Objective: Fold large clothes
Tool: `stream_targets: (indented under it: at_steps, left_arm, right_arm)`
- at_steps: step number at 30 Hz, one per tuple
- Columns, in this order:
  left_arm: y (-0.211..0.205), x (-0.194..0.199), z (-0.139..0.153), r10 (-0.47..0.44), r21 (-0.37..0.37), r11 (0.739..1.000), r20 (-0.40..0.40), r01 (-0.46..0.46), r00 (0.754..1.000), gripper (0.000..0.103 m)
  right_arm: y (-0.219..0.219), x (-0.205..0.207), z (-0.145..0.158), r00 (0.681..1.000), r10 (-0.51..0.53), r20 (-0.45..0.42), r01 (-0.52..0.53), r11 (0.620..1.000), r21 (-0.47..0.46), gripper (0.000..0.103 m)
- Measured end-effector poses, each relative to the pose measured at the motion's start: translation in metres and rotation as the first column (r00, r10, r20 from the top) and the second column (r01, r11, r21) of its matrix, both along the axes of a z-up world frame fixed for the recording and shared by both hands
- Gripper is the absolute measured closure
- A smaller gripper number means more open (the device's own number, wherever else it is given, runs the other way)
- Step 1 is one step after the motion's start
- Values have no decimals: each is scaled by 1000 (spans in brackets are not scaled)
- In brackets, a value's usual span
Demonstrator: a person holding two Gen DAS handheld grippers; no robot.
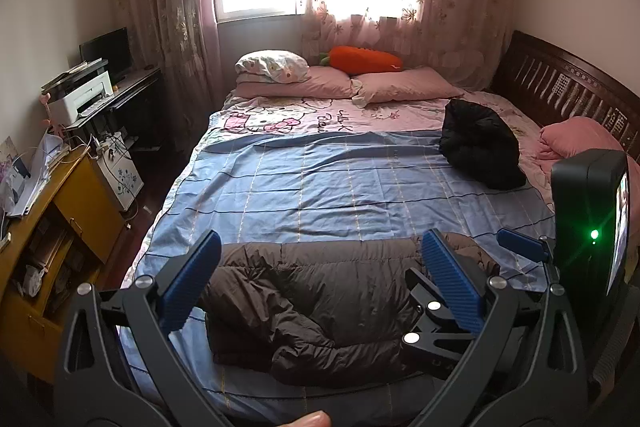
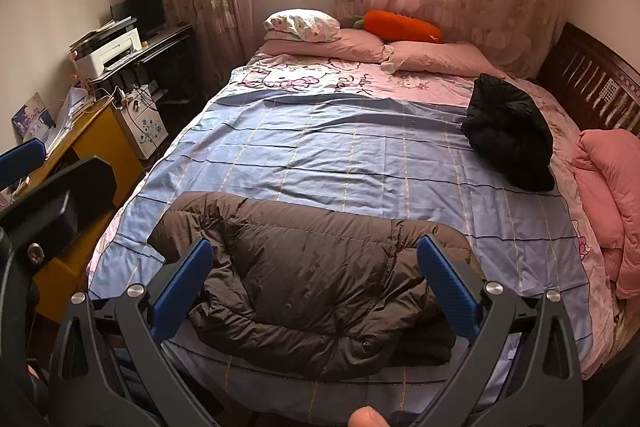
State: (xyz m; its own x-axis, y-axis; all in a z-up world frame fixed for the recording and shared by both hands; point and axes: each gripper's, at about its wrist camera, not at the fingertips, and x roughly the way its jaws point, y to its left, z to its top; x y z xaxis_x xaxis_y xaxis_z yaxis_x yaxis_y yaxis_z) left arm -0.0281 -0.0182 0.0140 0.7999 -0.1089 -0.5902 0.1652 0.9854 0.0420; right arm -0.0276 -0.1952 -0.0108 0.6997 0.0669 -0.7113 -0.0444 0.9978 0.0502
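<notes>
A brown puffer jacket (image 2: 316, 275) lies in a rough bundle on the blue checked sheet (image 2: 360, 155) at the near edge of the bed, low and centre in both wrist views, with both tools poised above it. The left gripper (image 1: 320, 279) has its blue fingers spread wide and holds nothing; the right gripper (image 2: 316, 279) is likewise spread and empty, its body also showing at the right edge of the left view. Neither claw touches the fabric as far as the frames show. The jacket looks partly doubled over, so the fold appears unfinished, though which part is sleeve or hem cannot be told. The likely trouble is the padded, slick shell: a pinch on one thin layer could slip free or drag only the top ply, undoing the fold. A grab too deep might catch the sheet beneath and pull it askew. The bundle sits close to the bed's edge at the bottom of the frame, so a tug towards the camera could slide it off. A black jacket (image 2: 508, 131) rests well apart in the upper right.
</notes>
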Motion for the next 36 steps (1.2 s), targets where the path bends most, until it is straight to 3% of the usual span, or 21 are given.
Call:
stream_targets:
  at_steps: [36]
  left_arm:
    - [-6,0,-5,22,2,1000,-12,-22,1000,2]
  right_arm:
    - [2,-2,-1,1000,10,-4,-10,1000,0,1]
